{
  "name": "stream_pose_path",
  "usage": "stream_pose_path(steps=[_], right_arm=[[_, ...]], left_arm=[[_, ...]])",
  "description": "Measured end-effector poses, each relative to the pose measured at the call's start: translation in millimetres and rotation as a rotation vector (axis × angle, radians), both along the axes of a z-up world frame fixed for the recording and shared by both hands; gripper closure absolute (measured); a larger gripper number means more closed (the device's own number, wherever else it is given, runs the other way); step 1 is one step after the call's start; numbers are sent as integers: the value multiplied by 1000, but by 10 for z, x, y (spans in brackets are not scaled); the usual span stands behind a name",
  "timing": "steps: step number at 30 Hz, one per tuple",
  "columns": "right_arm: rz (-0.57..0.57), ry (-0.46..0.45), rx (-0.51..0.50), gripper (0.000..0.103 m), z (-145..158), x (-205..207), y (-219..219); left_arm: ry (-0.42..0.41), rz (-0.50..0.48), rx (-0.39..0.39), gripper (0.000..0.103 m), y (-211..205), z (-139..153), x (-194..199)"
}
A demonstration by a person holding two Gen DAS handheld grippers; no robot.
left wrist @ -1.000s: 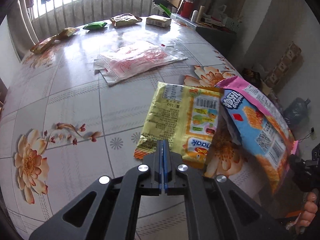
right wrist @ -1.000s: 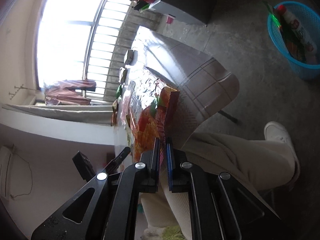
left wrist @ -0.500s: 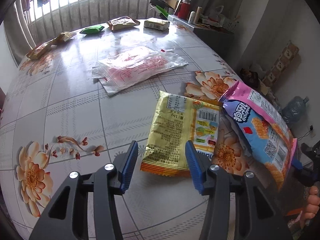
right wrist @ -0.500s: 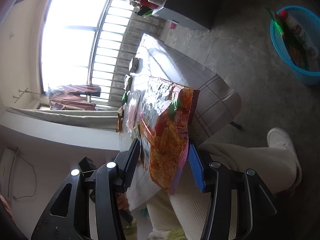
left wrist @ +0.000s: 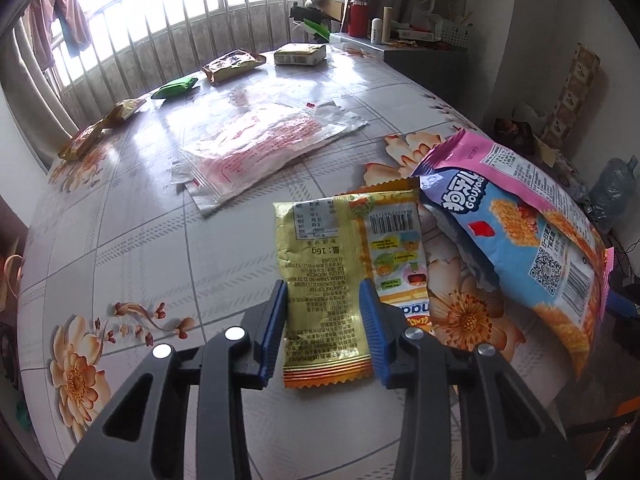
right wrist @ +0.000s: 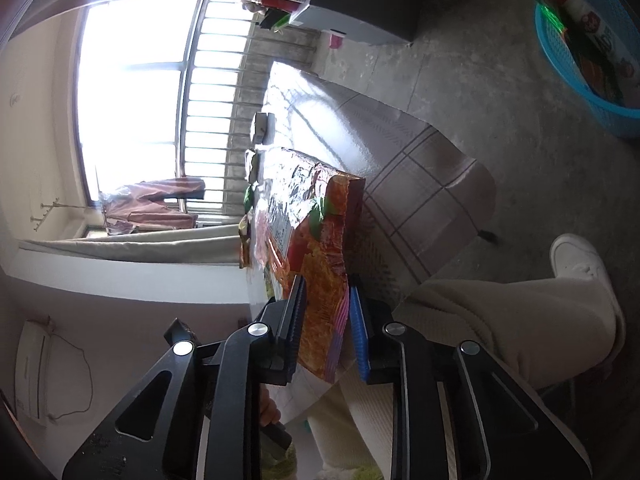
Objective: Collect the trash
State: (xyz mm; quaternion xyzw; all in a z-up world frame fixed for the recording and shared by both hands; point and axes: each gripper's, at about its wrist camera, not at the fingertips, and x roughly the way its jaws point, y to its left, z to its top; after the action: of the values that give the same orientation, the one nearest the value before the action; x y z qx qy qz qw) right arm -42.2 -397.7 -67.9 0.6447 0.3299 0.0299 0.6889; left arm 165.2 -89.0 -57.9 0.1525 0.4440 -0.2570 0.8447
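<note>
Floral-print tiled tabletop (left wrist: 132,240) under barred windows (left wrist: 168,20), reddish clothes (left wrist: 60,12) hanging there. Red thermos flask (left wrist: 357,16) on grey cabinet (left wrist: 420,50), wall-mounted white air conditioner (right wrist: 30,372), white sneaker (right wrist: 576,264) on concrete floor (right wrist: 500,80).

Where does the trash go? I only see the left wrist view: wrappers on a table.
Observer: Likely a blue basket that stands on the floor.
Operator: Is it empty?
Observer: No, a red-capped bottle lies in it.
Operator: Do the right tongs hold the pink bag?
Observer: Not yet. The right tongs are open, with a pad on either side of the bag.
</note>
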Motion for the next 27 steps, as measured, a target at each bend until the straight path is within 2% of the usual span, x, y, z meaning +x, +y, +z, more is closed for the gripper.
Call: stream_pose_path(steps=[3,9,14,21,27], right_arm=[[-10,-21,27,97,2,-30,-9],[-26,-104,30,101,162,-65,-42],[-38,-187,9,102,381,-103,-82],[-44,-287,-56,103,756,-104,-160],[-47,-333,-144,103,1027,-153,-161]], left_arm=[[-6,12,4,90,32,0,23],[31,17,-53,99,105,29,52],[62,28,-146,101,173,139,45],[16,37,-233,102,274,493,23],[-23,16,-285,102,288,775,9]])
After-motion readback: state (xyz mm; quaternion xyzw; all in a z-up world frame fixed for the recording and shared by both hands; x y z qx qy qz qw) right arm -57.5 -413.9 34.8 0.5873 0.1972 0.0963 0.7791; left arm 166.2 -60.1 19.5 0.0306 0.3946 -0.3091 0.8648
